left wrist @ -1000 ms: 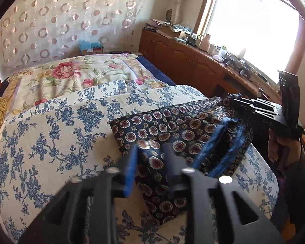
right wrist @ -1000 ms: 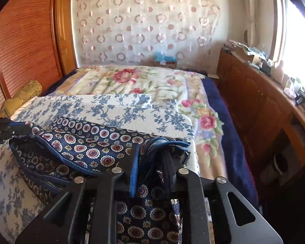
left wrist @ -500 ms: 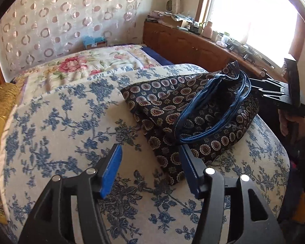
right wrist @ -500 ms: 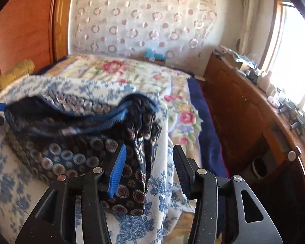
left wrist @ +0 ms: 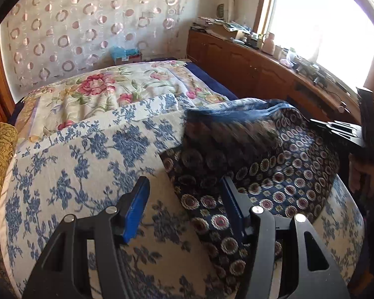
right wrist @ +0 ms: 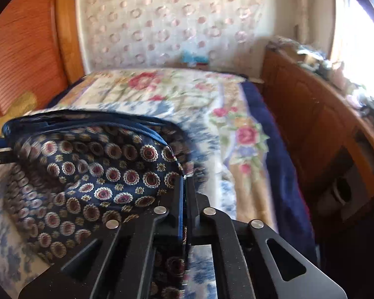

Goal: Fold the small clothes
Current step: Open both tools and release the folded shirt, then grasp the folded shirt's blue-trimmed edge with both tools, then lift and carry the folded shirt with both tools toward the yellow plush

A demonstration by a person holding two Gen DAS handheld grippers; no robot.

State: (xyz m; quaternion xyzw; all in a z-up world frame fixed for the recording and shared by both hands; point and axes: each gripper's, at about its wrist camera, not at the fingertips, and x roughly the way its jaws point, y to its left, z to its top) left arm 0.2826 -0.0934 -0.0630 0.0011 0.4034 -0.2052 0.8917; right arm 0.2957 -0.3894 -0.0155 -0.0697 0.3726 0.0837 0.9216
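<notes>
Navy garment (left wrist: 281,172) printed with round maroon-and-cream medallions, blue-trimmed edge, lying bunched on the blue-floral sheet (left wrist: 82,154) of the bed, upper fold lifted and blurred. Right gripper (right wrist: 184,182) pinched tight on a corner of the fabric. Left gripper (left wrist: 184,206) spread wide, holding nothing, right finger over the cloth's near edge.

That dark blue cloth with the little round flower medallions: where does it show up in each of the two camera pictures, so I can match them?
Left wrist view: the patterned garment lies right of centre on the blue-and-white floral cover, beyond the open left gripper.
Right wrist view: it fills the lower left, its edge pinched in the shut right gripper.
Shared landmark: the teal box by the circle-patterned curtain, seen again at.
</notes>
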